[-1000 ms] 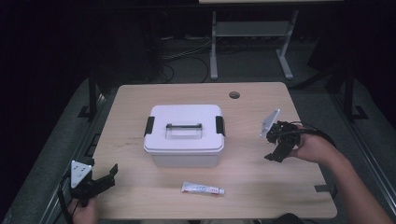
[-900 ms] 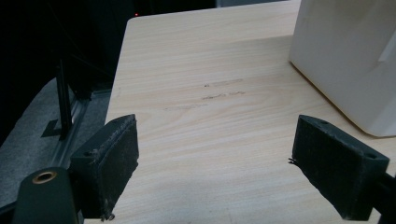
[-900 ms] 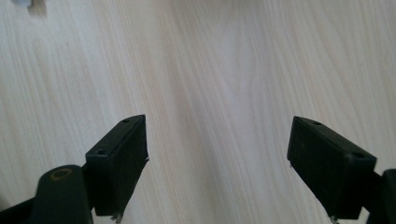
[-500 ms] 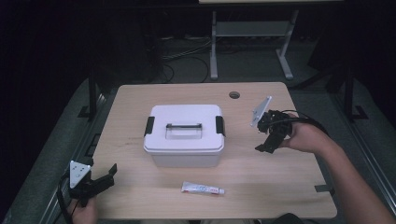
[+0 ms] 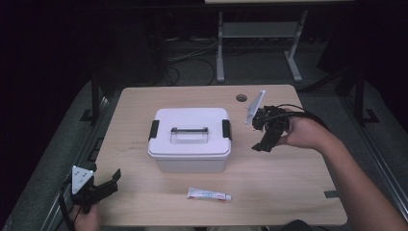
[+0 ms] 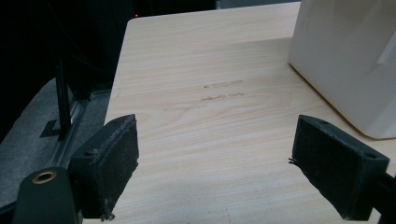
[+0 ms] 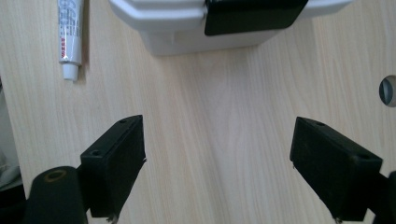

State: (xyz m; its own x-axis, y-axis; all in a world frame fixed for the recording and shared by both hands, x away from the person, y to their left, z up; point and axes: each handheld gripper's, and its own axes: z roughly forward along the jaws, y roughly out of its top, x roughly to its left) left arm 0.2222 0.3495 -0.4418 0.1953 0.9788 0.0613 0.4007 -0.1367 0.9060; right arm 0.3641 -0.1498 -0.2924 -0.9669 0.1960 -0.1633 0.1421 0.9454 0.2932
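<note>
A white lidded box [image 5: 189, 138] with a handle and two black side latches stands mid-table. Its right latch [image 7: 254, 14] faces my right gripper [image 7: 217, 175], which is open and empty just right of the box [image 7: 196, 23]. In the high view that right gripper [image 5: 262, 137] hovers beside the latch [image 5: 225, 128], held by a hand. A small white tube [image 5: 209, 195] lies in front of the box; the tube [image 7: 69, 35] appears again at the upper left of the right gripper view. My left gripper [image 5: 111, 180] is open at the front left corner, with the box [image 6: 350, 65] off to its right.
The wooden table [image 5: 298, 192] has a round cable hole [image 5: 241, 97] at the back right and a dark tape mark [image 5: 331, 194] near the front right. Cables and a metal stand [image 5: 221, 43] lie on the dark floor behind. The table's left edge [image 6: 116, 88] drops away beside the left gripper.
The right gripper has moved left and slightly back toward the box's right latch. The left gripper has stayed at the front left corner.
</note>
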